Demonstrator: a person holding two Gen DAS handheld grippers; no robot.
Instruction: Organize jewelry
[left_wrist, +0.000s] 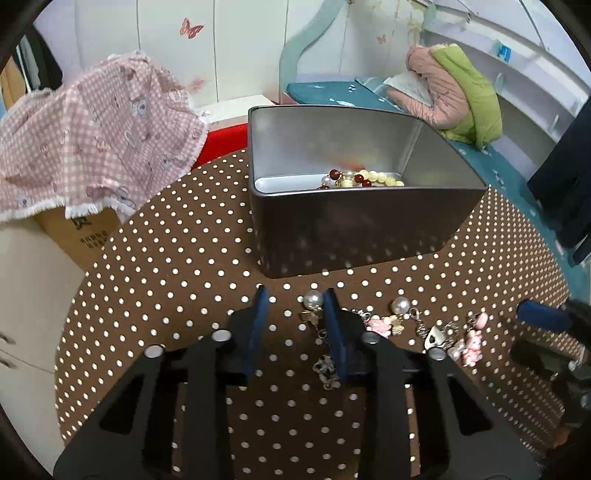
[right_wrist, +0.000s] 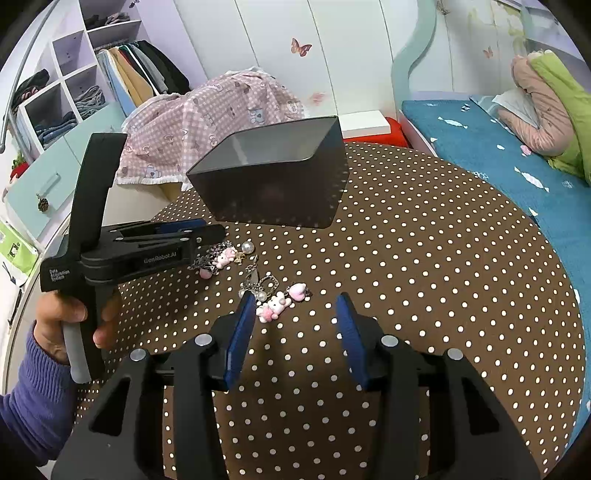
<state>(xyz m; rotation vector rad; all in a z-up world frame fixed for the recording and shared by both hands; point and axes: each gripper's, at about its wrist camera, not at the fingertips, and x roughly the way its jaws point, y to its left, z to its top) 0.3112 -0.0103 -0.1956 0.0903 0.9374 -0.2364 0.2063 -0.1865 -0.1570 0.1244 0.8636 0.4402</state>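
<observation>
Closest to the left wrist lens: left claw, black fingers with blue pads, set narrow, tilted down at the surface, pads not pressing on anything yet. Between them, close against the right-hand pad: silver chain charm with a white pearl head, long axis running along the fingers, pearl at the far end toward the tin. Likely next: close on the chain, lift, carry forward over the rim. Some risk of a poor bite, given how far off-centre the chain sits.

Straight ahead and near: dark grey rectangular metal tin, upright, open-topped, already holding a cream-and-red bead bracelet.

Right of the chain, apart from it: loose heap of pearl, metal and pink figure charms, nearer the right claw. Right claw moderately wide and empty, with a pink-and-white cat charm from that heap just beside its left pad, outside the gap.

Underneath everything: round surface in brown cloth with white dots.

Room, left to right: pink checked cloth draped over boxes, white wardrobe doors with butterfly stickers, teal bed carrying a pink-and-green padded jacket.
</observation>
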